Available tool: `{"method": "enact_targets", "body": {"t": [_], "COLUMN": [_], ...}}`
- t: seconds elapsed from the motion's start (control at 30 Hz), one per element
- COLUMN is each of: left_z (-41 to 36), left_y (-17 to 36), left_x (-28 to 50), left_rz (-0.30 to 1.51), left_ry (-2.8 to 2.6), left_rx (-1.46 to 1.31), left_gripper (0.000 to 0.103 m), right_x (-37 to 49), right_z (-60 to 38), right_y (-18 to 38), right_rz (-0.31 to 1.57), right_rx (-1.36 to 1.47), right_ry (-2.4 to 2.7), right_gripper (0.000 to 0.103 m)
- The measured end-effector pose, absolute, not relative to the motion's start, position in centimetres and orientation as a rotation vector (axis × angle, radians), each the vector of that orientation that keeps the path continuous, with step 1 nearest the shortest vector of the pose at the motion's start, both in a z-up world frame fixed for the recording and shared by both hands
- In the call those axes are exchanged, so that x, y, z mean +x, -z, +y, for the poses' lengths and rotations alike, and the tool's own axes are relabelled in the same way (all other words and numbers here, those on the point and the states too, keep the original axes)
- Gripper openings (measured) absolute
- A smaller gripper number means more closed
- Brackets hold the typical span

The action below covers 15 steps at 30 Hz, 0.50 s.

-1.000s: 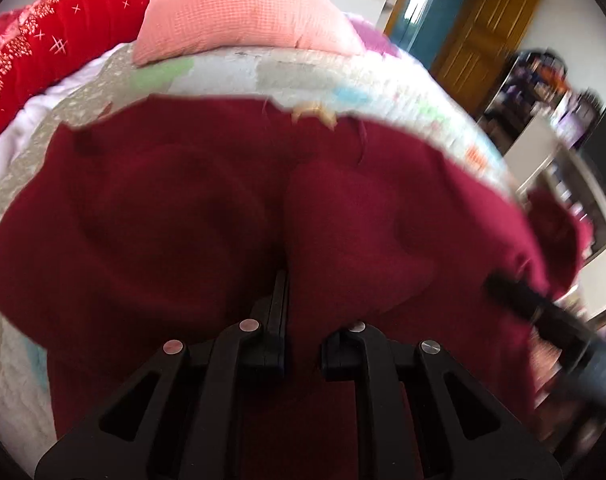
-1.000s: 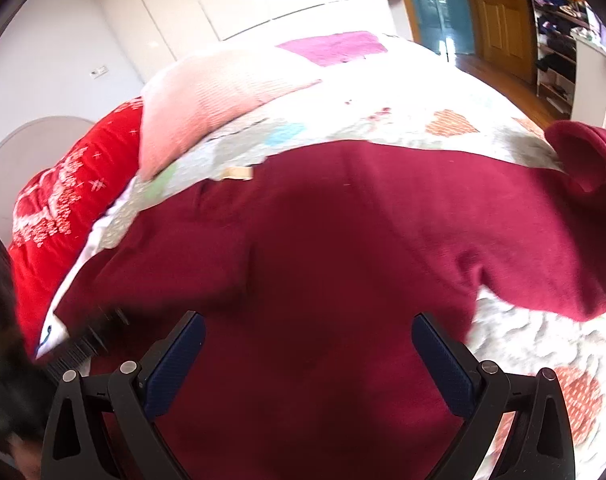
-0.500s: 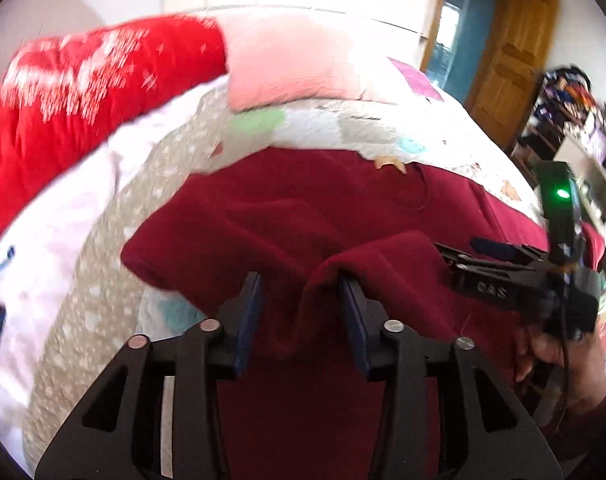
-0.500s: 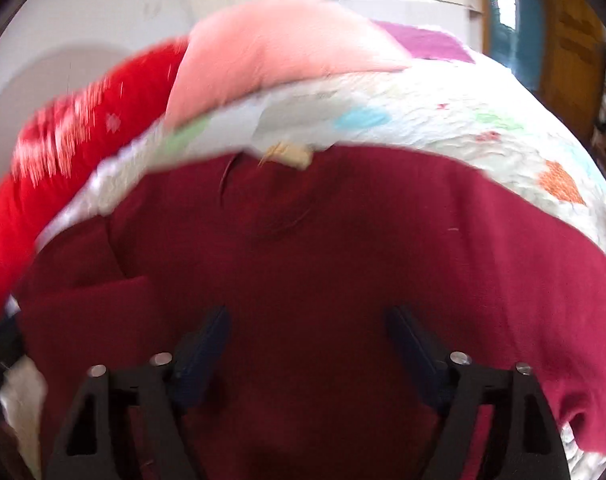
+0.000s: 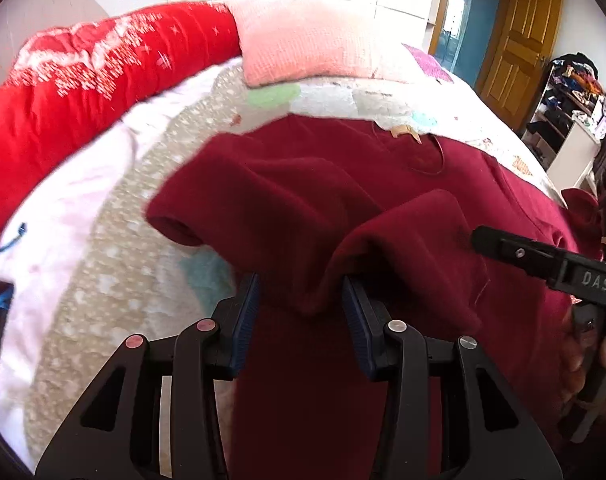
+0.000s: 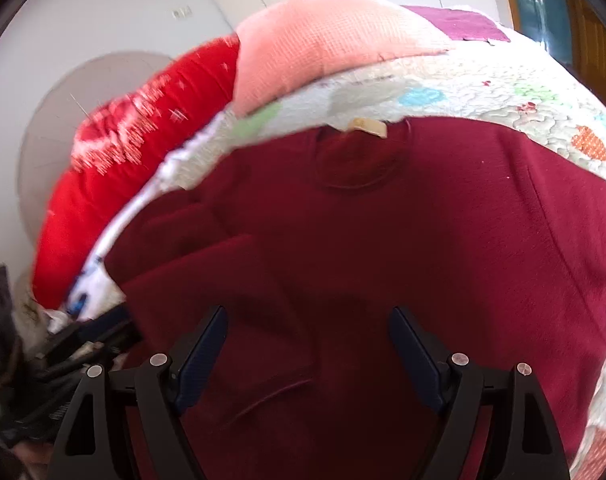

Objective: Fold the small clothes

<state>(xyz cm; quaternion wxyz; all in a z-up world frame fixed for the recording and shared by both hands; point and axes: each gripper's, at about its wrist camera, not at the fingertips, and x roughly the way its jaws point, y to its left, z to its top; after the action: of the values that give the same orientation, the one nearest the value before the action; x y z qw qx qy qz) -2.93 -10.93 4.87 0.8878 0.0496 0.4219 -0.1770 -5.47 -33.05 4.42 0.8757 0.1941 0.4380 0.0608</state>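
A dark red sweater [image 5: 431,184] lies spread on the bed, neck with a tan label [image 5: 403,133] at the far side. Its left sleeve is folded over onto the body. My left gripper [image 5: 301,304] is open, its jaws on either side of a loose hanging fold of the sleeve. The other gripper [image 5: 543,260] shows at the right edge in this view. In the right wrist view the sweater [image 6: 383,248] fills the frame. My right gripper [image 6: 309,336] is open and empty just above its lower body.
The bed has a pale patterned quilt [image 5: 343,100]. A pink pillow [image 5: 311,44] and a red quilt [image 5: 83,92] lie at the head. A wooden door [image 5: 519,40] and cluttered shelves [image 5: 575,92] stand at the right.
My left gripper has opened, released the sleeve over the sweater body, and pulled back and leftward. My right gripper has narrowed its opening and moved left towards the sweater's middle.
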Motion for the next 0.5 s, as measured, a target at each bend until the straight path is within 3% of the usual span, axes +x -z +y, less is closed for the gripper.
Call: {"method": "enact_targets", "body": {"t": [0.1, 0.2, 0.27, 0.3, 0.33, 0.5], "left_z": [-10.0, -9.1, -8.5, -8.4, -8.2, -6.7], "left_y": [-5.5, -6.1, -6.4, -6.5, -6.6, -6.8], "left_x": [-2.7, -2.5, -2.4, -2.4, -2.2, -1.8], "left_rz": [0.866, 0.854, 0.840, 0.839, 0.837, 0.819], "left_ry": [0.353, 0.335, 0.315, 0.309, 0.299, 0.261], "left_rx": [0.077, 0.037, 0.027, 0.026, 0.021, -0.038], "left_gripper": [0.042, 0.042, 0.042, 0.042, 0.042, 0.042], "right_x": [-5.3, -4.2, -4.1, -4.0, -3.9, -5.2], "right_z": [-32.1, -30.7, -30.2, -29.9, -29.7, -31.2], "right_y": [-4.1, -2.4, -2.6, -2.9, -3.2, -7.6], "right_rz": [0.905, 0.933, 0.907, 0.906, 0.906, 0.788], "right_rx": [0.371, 0.280, 0.261, 0.263, 0.249, 0.083], "right_ry": [-0.137, -0.111, -0.122, -0.171, -0.181, -0.104], "right_gripper": [0.086, 0.083, 0.047, 0.015, 0.008, 0.004]}}
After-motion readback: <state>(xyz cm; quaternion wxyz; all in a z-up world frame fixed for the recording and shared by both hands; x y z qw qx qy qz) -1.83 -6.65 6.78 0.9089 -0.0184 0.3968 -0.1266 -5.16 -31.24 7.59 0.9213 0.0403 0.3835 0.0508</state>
